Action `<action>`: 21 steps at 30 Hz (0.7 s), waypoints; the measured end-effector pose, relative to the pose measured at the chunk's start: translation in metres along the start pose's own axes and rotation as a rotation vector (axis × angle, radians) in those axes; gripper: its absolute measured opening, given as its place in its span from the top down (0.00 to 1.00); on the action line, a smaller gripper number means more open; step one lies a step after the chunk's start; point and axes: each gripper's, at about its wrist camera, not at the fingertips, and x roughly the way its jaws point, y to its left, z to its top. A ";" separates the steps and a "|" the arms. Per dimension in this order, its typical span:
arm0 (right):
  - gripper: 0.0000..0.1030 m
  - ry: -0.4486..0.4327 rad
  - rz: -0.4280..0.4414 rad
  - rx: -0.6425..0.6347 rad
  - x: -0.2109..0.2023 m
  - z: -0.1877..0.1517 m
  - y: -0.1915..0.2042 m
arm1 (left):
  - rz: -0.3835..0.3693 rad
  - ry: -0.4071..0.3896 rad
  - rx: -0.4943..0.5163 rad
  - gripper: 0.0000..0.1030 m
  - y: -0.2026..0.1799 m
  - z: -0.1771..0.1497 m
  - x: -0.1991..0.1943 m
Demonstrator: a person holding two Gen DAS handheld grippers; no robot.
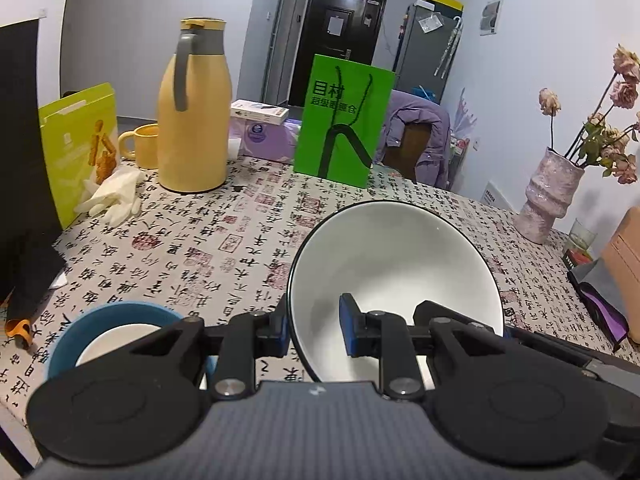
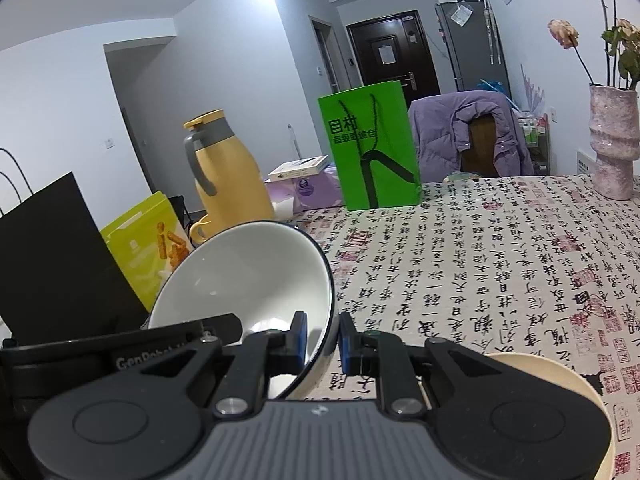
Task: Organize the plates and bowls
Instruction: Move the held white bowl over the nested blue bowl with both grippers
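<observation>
The table [image 1: 208,240], spread with a calligraphy-print cloth, runs out ahead of both grippers. Beyond the left gripper's tips stand a yellow thermos jug [image 1: 194,120] and a green paper bag [image 1: 344,120]; off to its right is a pink vase [image 1: 550,196] of dried flowers.

The white bowl [image 1: 394,276] with a dark rim is held tilted off the cloth by both tools. The left gripper [image 1: 314,330] is clamped on the bowl's left rim, one blue pad inside the bowl and one outside. The right gripper [image 2: 323,344] pinches the opposite rim the same way, the bowl leaning away to its left.

Below the left gripper's left finger sits a blue bowl [image 1: 64,344], perhaps with something white inside. Under the right gripper's right finger a cream bowl [image 2: 560,372] shows only in part.
</observation>
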 end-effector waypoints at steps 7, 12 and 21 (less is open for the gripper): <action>0.84 0.009 0.012 -0.015 0.002 -0.007 0.018 | 0.012 -0.006 -0.018 0.77 0.017 -0.003 -0.009; 0.84 0.014 0.020 -0.028 0.002 -0.010 0.030 | 0.016 -0.013 -0.030 0.77 0.028 -0.005 -0.014; 0.84 0.023 0.034 -0.046 0.005 -0.015 0.046 | 0.029 -0.017 -0.049 0.77 0.045 -0.008 -0.022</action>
